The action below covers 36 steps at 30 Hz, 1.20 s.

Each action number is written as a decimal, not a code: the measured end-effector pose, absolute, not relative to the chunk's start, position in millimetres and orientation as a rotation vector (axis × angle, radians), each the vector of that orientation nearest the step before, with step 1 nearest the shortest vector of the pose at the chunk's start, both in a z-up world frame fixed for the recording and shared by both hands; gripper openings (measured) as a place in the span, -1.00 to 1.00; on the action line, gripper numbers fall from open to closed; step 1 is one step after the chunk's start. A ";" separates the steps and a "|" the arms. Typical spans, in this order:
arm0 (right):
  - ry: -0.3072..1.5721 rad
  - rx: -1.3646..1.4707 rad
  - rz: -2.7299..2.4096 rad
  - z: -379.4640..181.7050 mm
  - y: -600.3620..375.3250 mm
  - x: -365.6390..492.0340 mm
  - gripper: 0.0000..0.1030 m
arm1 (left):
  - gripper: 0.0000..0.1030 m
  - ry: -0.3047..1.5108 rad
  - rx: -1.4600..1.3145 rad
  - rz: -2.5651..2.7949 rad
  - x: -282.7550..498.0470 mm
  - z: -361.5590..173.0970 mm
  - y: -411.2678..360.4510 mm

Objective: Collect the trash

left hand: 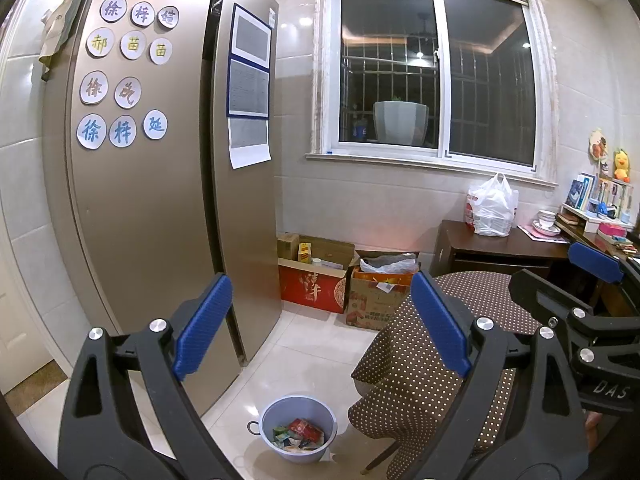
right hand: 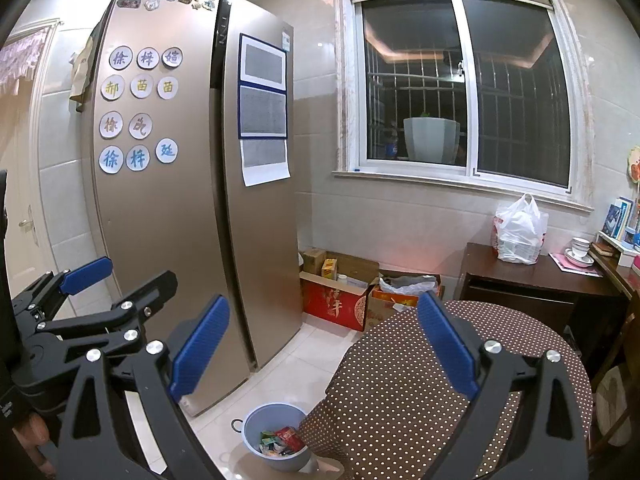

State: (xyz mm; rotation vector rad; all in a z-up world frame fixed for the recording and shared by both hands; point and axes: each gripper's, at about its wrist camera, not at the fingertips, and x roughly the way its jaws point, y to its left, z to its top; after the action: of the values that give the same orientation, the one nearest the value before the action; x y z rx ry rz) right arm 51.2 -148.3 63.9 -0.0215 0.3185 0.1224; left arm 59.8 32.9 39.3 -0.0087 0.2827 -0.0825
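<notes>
Grey plastic bin [left hand: 298,428] on the tiled floor [left hand: 304,360] beside the polka-dot bench [left hand: 432,360], holding crumpled wrappers [left hand: 301,434]. Wrappers likely light, soft, crushable; pinch at a fold. Left tool [left hand: 322,324] and right tool [right hand: 326,346]: both spread wide, empty.

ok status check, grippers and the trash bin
Left gripper open, empty. Right gripper open, empty. Grey bin on the floor by the fridge, wrappers inside. Dotted tablecloth close beside the bin.

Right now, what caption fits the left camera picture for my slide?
Open left claw above a gray bin of trash on the floor, beside the fridge and polka-dot table.
</notes>
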 end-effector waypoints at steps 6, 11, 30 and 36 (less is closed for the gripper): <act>0.319 -0.021 0.123 64.1 -147.8 51.3 0.81 | 0.73 0.283 -0.009 -0.082 59.8 39.4 32.9; 0.319 -0.021 0.123 64.4 -148.0 51.4 0.81 | 0.73 0.283 -0.010 -0.083 59.7 39.3 33.0; 0.319 -0.020 0.122 64.6 -146.6 51.6 0.81 | 0.73 0.283 -0.010 -0.082 59.2 39.2 32.0; 0.319 -0.020 0.122 64.2 -145.3 52.3 0.81 | 0.73 0.284 -0.010 -0.082 59.2 39.1 31.9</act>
State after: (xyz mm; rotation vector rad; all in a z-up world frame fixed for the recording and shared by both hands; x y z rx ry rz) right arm 52.3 -145.3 64.2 -0.0200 0.3190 0.1220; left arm 59.2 31.9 39.1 -0.0096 0.2836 -0.0816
